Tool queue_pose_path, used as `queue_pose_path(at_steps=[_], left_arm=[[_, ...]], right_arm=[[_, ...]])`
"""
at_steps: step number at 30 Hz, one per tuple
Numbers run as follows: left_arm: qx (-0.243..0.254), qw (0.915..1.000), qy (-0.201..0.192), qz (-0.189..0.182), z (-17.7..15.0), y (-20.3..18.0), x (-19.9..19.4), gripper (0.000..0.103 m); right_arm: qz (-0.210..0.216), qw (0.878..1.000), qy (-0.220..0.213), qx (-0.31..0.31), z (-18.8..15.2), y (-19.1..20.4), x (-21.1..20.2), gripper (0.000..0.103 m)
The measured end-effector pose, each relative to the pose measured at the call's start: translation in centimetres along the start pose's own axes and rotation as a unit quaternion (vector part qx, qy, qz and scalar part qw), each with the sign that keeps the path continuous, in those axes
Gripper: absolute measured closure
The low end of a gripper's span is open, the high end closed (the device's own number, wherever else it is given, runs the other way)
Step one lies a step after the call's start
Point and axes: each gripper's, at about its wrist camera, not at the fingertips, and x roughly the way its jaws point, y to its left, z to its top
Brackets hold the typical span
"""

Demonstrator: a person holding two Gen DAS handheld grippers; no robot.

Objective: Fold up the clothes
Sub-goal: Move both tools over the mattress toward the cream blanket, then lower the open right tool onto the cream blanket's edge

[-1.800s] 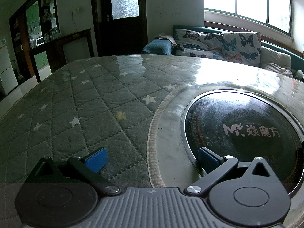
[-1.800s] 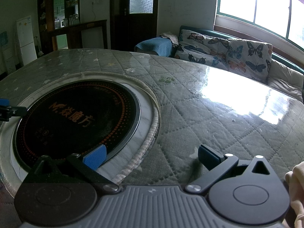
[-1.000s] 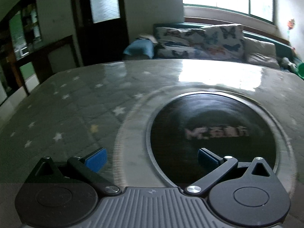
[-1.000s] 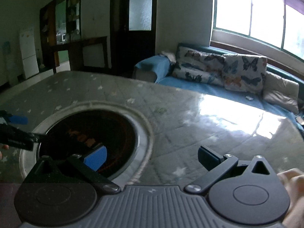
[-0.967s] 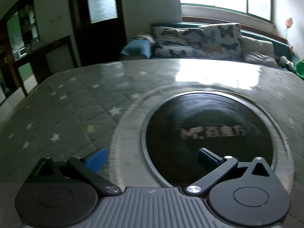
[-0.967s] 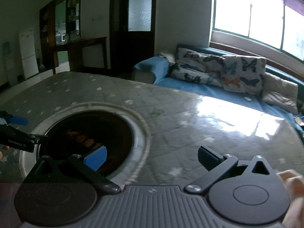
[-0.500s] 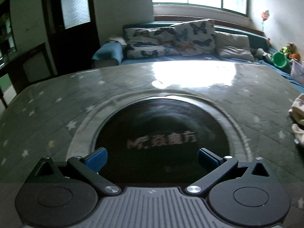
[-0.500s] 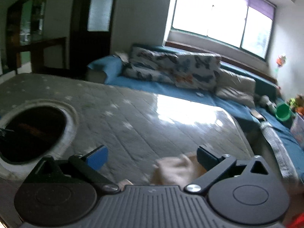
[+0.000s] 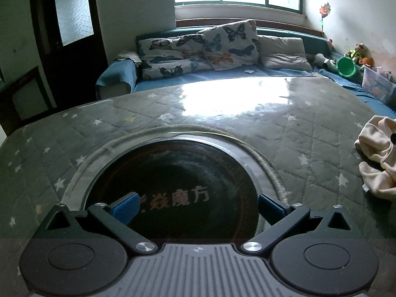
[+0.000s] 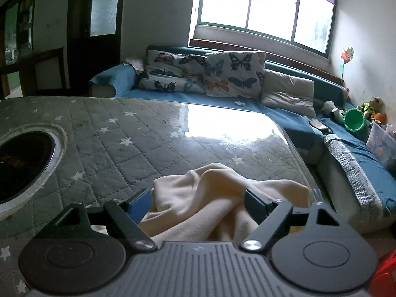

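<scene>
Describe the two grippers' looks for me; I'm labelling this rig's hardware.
They look alike. The left gripper and the right gripper each have a grey ribbed body, flanked by two round black housings. Black linkage arms with silver pivot screws carry two fingers with blue pads. Black triangular brackets stand at the outer corners. No cables, sleeves or lettering show.

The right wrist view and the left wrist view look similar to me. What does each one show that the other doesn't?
Only the right wrist view shows the right gripper, its jaws closing around a bunched fold of the crumpled cream fabric garment, and a red object at the lower right corner.

Only the left wrist view shows the left gripper, open and empty, above the whole round black glass cooktop with its white lettering.

Both show the grey star-quilted table cover, the garment, part of the cooktop, the butterfly-print cushions and the green plastic bucket.
</scene>
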Motion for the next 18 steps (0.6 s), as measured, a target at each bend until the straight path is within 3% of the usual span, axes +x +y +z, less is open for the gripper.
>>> queue_pose_path(at_steps=[18], left_arm=[[0.006, 0.9999, -0.003, -0.012, 0.7, -1.3, -0.4, 0.000]], right_arm=[[0.020, 1.000, -0.009, -0.004, 0.1, 0.6, -0.1, 0.029]])
